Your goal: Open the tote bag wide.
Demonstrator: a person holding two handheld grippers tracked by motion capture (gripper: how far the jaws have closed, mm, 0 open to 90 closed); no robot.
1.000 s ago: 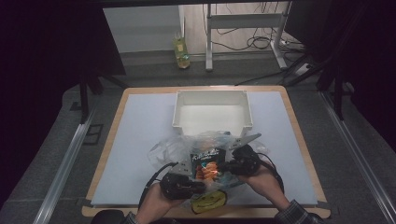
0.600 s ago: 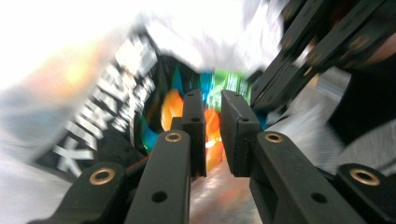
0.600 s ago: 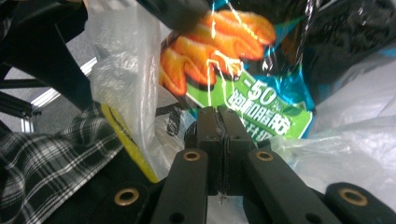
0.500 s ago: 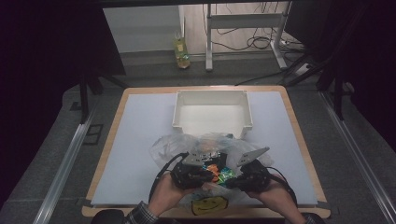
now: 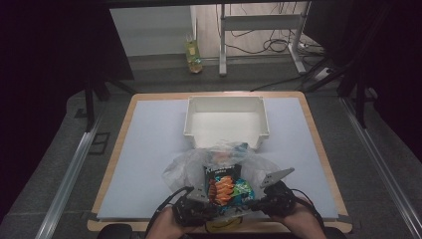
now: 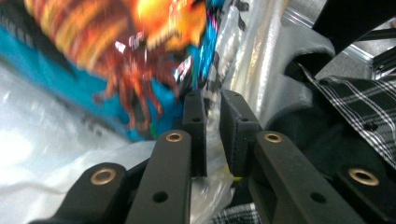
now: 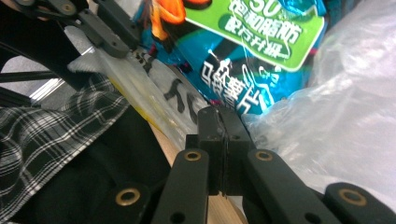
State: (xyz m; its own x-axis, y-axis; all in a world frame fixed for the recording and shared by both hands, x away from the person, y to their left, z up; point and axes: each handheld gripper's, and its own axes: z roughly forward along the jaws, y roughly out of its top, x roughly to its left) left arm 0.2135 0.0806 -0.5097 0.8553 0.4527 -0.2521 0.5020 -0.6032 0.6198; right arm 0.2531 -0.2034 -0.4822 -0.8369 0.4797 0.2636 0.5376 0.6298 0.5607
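A clear plastic bag (image 5: 219,164) w/ a blue-and-orange snack packet (image 5: 226,186) inside is being held at the near edge of the table (image 5: 149,149), just in front of the white bin (image 5: 226,117).

The bag's near edge is being pinched from both sides. On the L side, the left gripper (image 5: 191,209) is being kept nearly closed: in the left gripper view its pads (image 6: 194,121) are being pressed toward each other w/ a thin fold of clear film (image 6: 212,140) caught between them, a narrow gap remaining.

On the R side, the right gripper (image 5: 271,199) is being clamped fully; in the right gripper view its jaws are being pressed flat together on the bag's edge (image 7: 187,121), right below the packet (image 7: 243,70). A plaid sleeve (image 7: 46,135) is being seen beside it.
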